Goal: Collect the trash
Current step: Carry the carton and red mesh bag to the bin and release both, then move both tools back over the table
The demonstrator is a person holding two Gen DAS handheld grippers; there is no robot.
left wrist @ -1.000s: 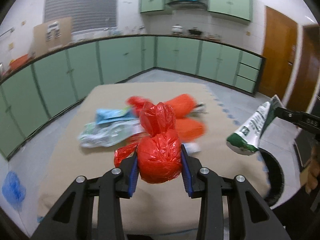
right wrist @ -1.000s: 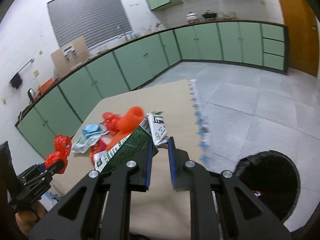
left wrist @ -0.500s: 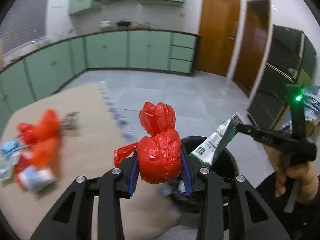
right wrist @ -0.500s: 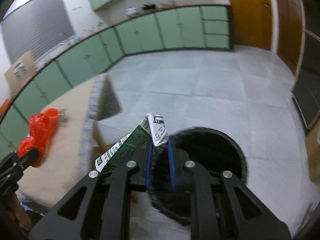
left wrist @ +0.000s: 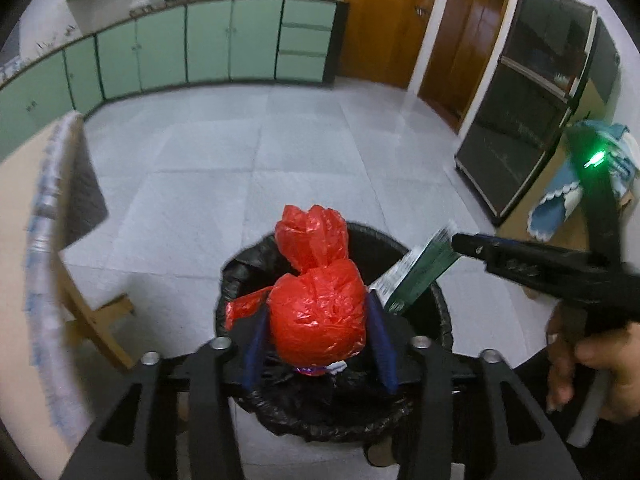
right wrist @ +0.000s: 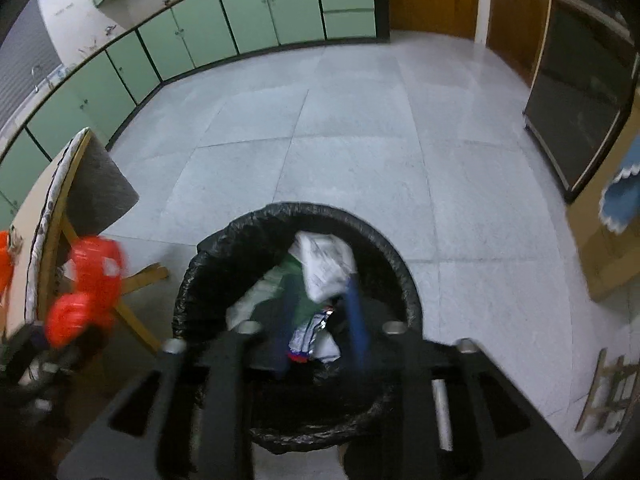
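The red knotted plastic bag (left wrist: 320, 316) is pinched between the blue pads of the left gripper (left wrist: 318, 330), and it hangs directly above the mouth of the black-lined trash bin (left wrist: 444, 304), which stands on the grey tiled floor (left wrist: 248, 152). Beside it, on its right, the green and white carton (left wrist: 420, 276) is over the same bin. In the left wrist view the right gripper (left wrist: 460, 242) seems to hold the carton's upper end. In the right wrist view the carton (right wrist: 320, 268) is blurred and sits between blue pads that stand rather apart, so I cannot tell whether the right gripper (right wrist: 320, 332) is pinching it or is letting it go.

Some wrappers (right wrist: 316, 340) lie already inside the bin. More red and orange trash (right wrist: 6, 256) waits on the tabletop (right wrist: 24, 216) at the left, so I judge the task is only partly done.

To do this step well, I think each gripper should be well inside the rim before it opens, and low enough that the light bag does not drift to the floor. The bag is soft and may stick to one pad, so the left gripper should open wide. The two grippers are near each other over the bin, so releasing one after the other would avoid a knock.
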